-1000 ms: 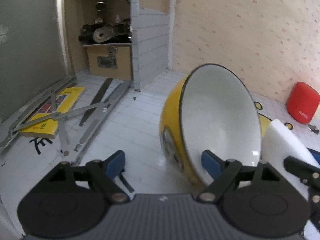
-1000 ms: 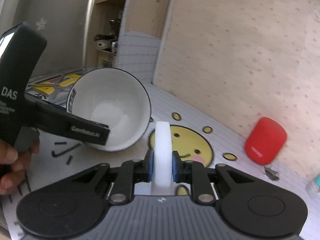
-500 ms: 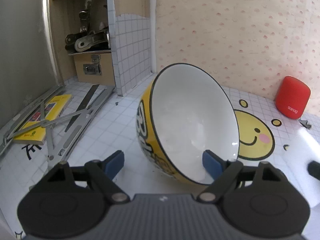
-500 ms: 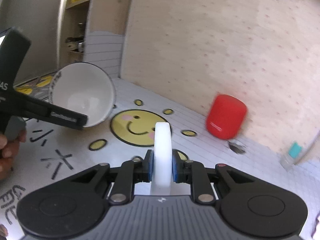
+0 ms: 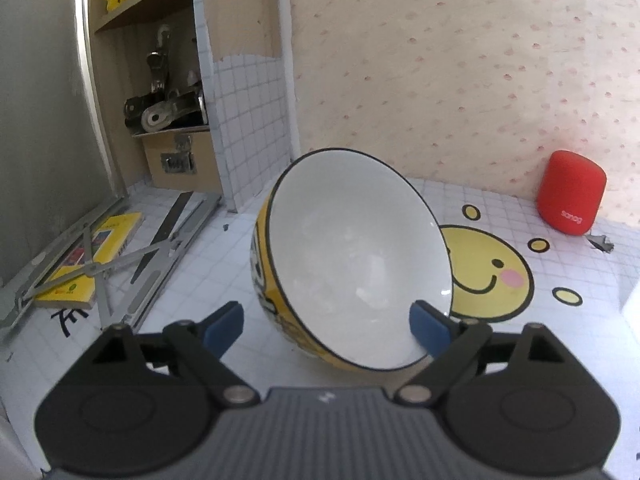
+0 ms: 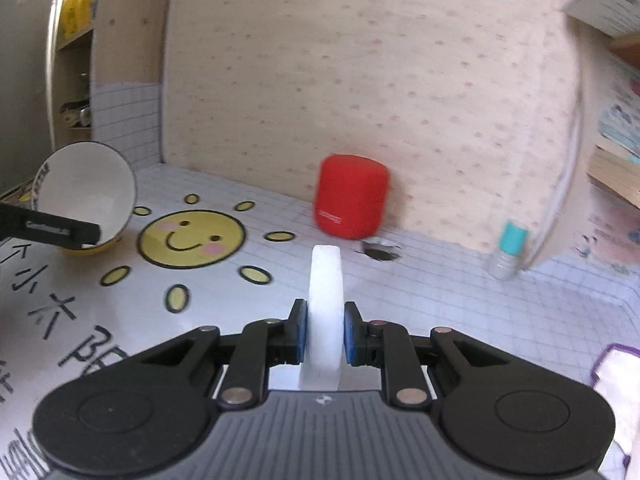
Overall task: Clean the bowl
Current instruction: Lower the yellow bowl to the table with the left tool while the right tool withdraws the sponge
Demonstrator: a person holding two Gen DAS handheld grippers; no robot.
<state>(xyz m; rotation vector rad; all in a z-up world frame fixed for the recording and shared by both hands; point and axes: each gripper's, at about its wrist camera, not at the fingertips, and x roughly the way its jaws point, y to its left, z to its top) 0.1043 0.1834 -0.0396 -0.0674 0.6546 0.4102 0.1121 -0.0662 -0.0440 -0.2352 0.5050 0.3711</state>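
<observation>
A yellow bowl (image 5: pixel 352 264) with a white inside and dark rim stands tilted on its side on the white gridded table, its opening facing right. My left gripper (image 5: pixel 324 326) is wide open, one blue pad on each side of the bowl's lower part; whether a pad touches the bowl I cannot tell. The bowl also shows at the far left of the right wrist view (image 6: pixel 86 196), with a left finger (image 6: pixel 60 232) in front of it. My right gripper (image 6: pixel 325 332) is shut on a white sponge (image 6: pixel 325 300) held upright, well right of the bowl.
A red speaker (image 6: pixel 350 202) stands by the back wall, a small bottle with a teal cap (image 6: pixel 508 250) to its right. A smiley sun print (image 6: pixel 191 238) is on the table. A yellow book (image 5: pixel 88 260) under metal rails and a cardboard box (image 5: pixel 180 160) sit at left.
My right gripper with the sponge has drawn away from the bowl to the right. The bowl has tipped more towards upright between the open left fingers.
</observation>
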